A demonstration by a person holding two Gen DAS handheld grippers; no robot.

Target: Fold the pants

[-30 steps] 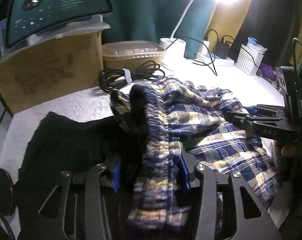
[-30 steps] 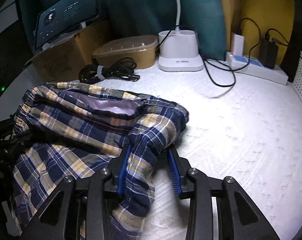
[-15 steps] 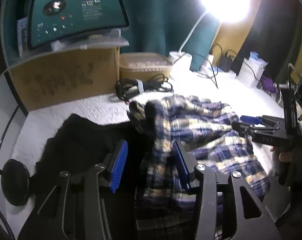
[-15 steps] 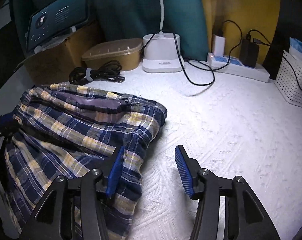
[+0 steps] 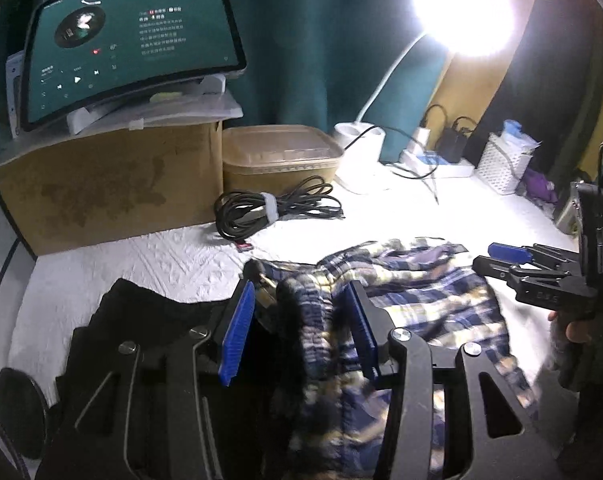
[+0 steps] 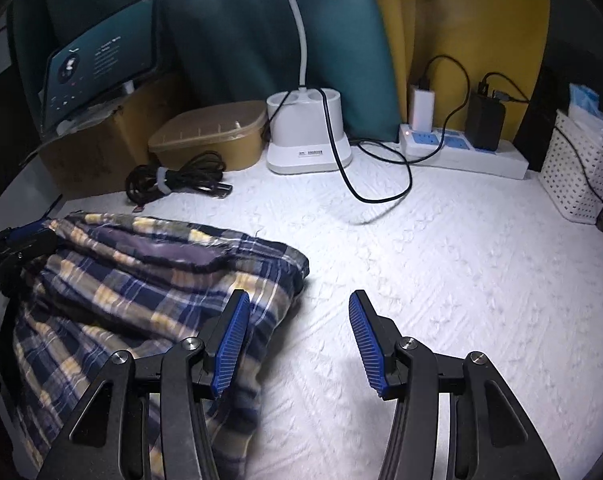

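The blue-and-yellow plaid cloth pants [image 6: 141, 280] lie folded on a white textured table [image 6: 441, 280] under a bright desk lamp [image 5: 461, 4]. The left gripper [image 5: 301, 328] has its fingers apart around the bunched waistband without pressing it. The right gripper [image 6: 297, 340] has its fingers wide and empty.

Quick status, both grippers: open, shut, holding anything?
Left gripper: open, plaid pants waistband loose between its pads.
Right gripper: open, empty, beside the pants.

Pants [image 6: 149, 280] on table [image 6: 441, 280], cable coil [image 6: 173, 178] behind, box [image 5: 101, 188] w/ tablet [image 5: 129, 56] far left.
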